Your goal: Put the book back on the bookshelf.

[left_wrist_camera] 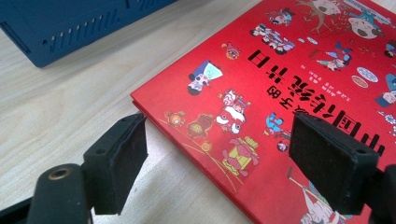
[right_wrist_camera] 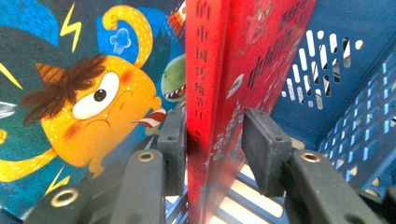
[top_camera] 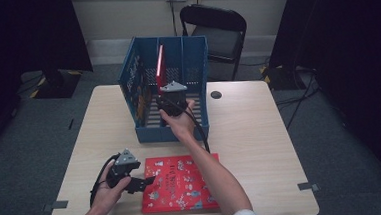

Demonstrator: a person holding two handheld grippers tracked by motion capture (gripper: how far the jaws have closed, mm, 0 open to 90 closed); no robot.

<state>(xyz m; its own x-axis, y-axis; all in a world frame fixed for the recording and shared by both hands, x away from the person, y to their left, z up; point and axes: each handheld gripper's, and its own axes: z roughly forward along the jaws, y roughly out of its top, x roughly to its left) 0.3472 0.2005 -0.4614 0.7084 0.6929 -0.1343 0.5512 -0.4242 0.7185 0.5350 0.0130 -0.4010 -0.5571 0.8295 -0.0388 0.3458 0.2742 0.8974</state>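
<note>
Right gripper (top_camera: 171,104) inside blue crate (top_camera: 196,62); jaws apart around upright red book (top_camera: 160,66), left pad touching spine, right pad just off cover. Left gripper (left_wrist_camera: 219,161) wide open, straddling corner of flat red book (left_wrist_camera: 299,93) on table (top_camera: 250,129).

Left gripper (top_camera: 142,182) rests low, jaws wide (hand cradling it); right gripper (top_camera: 170,94) reaches forward, jaws parted.

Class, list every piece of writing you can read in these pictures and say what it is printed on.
"中国传统节日": cover of the flat red book, upside down in the left gripper view.
"的中国传统节日": spine of the upright red book.
Small print beside that cover title: too small to read.
</note>
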